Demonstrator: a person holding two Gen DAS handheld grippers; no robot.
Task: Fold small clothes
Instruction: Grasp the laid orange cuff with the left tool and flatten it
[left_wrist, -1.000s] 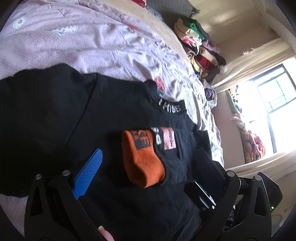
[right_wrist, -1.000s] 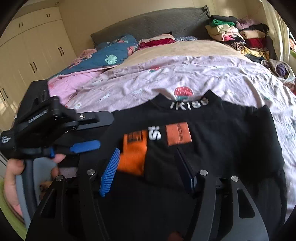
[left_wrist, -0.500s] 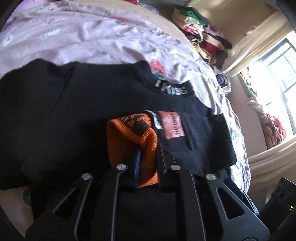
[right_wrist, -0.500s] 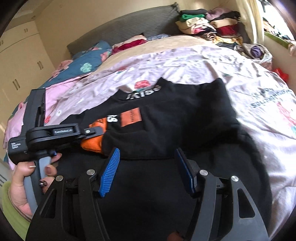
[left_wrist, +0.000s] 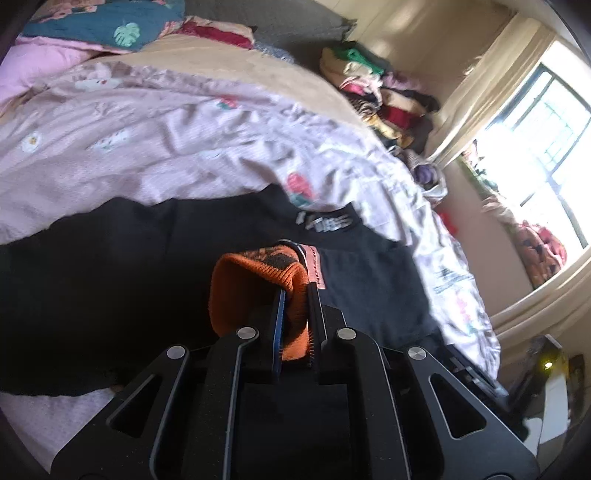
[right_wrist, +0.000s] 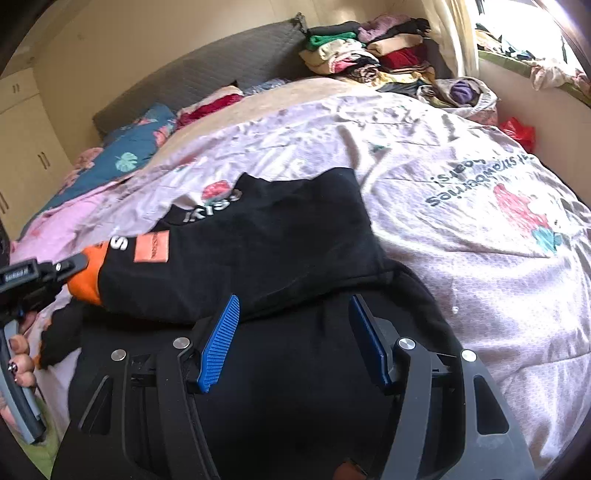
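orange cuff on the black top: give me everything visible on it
The orange cuff is ribbed knit with a black printed patch near its top edge, ending a black sleeve folded across the black top. The left gripper is shut on its right edge, lifting it slightly. The right gripper is open, apart from it.

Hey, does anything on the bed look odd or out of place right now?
Nothing looks damaged. The black top lies unevenly, its orange cuff lifted and pinched in the left gripper; the right gripper hangs open above the fabric.
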